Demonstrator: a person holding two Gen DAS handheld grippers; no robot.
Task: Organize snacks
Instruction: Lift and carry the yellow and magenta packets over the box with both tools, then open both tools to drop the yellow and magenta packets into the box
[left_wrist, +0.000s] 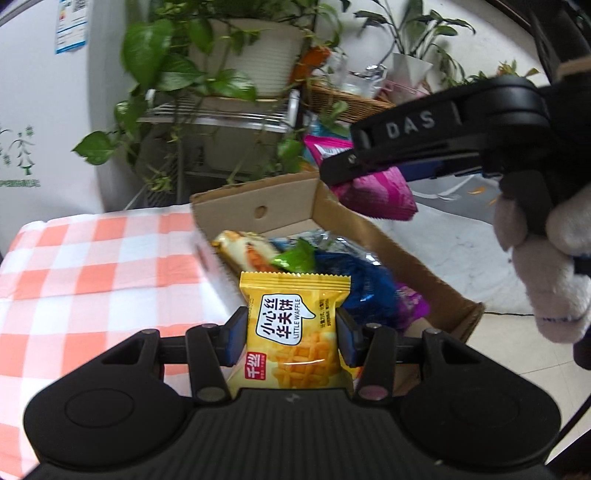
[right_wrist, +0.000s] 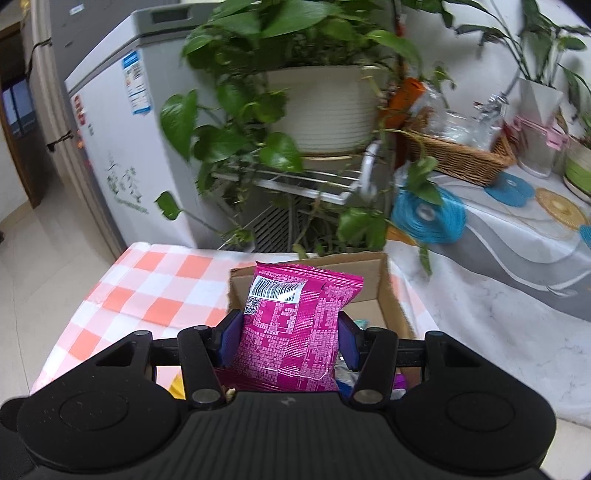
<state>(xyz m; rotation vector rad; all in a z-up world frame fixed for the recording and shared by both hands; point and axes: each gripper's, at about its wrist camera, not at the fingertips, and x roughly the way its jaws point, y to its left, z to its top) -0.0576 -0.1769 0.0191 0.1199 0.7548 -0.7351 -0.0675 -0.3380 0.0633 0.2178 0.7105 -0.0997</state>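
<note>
Left wrist view, from left to right: an orange-and-white checked tablecloth (left_wrist: 92, 266) covers the table on the left, and an open cardboard box (left_wrist: 288, 206) sits on it at the centre, its far wall pierced by a round hole. Inside the box lie several wrapped snacks, among them a pale packet (left_wrist: 245, 247), a green wrapper (left_wrist: 295, 256) and a blue bag (left_wrist: 362, 284). Nearest the camera, the left gripper (left_wrist: 291, 332) has its 2 fingers closed against the sides of a yellow waffle packet (left_wrist: 293, 328), held upright above the near end of the box. At upper right the right gripper (left_wrist: 354, 168), gripped by a gloved hand (left_wrist: 546, 266), pinches a magenta snack bag (left_wrist: 380, 194) above the far right corner of the box. Right wrist view: the tablecloth (right_wrist: 147, 291) again lies left, the box (right_wrist: 388, 291) centre, and the right gripper (right_wrist: 290, 332) squeezes the magenta bag (right_wrist: 291, 328) between both fingers, barcode side facing the camera. Behind stand a white appliance (right_wrist: 110, 147), a potted plant (right_wrist: 321, 107) on a rack, and a wicker basket (right_wrist: 458, 158) on a second table at right.
</note>
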